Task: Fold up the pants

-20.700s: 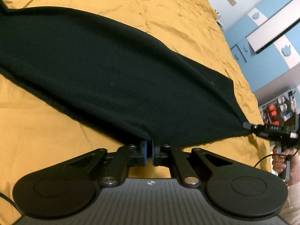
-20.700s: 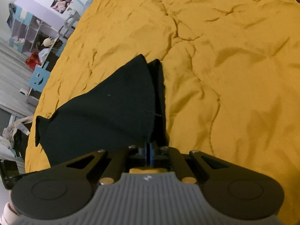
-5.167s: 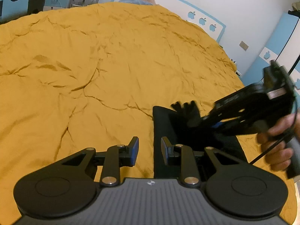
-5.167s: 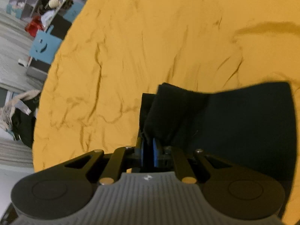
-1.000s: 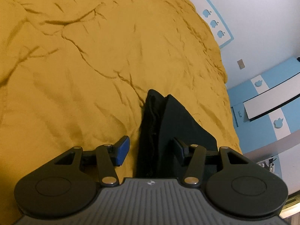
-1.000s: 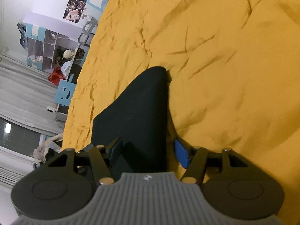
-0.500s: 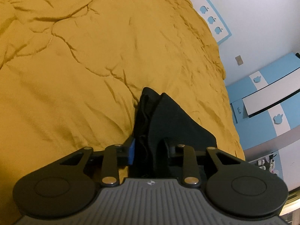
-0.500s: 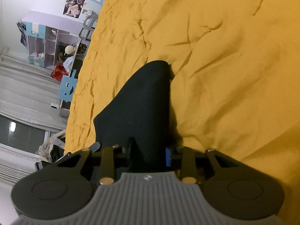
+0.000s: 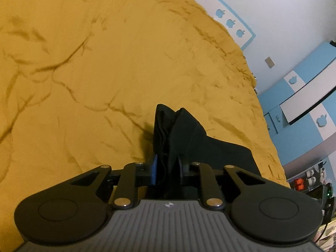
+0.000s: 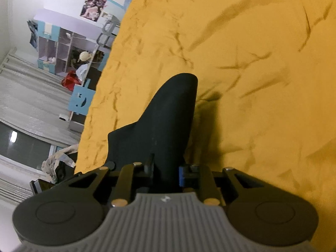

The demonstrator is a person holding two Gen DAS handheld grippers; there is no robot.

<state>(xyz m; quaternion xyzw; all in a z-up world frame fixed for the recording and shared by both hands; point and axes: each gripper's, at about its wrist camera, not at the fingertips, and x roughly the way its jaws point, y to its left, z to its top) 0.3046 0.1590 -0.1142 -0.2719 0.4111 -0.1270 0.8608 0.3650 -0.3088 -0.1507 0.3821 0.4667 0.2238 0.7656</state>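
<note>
Both grippers, left (image 9: pixel 167 169) and right (image 10: pixel 166 173), just clamped shut on the bunched pants (image 9: pixel 189 138), one each end, lifting off the bed (image 9: pixel 105 73) so they can fold it over again

Bed (image 9: pixel 88 79) is covered by a creased mustard-yellow quilt (image 10: pixel 262 67). Folded black pants (image 9: pixel 189 134) are laid directly on it near one edge, one end raised off it.
</note>
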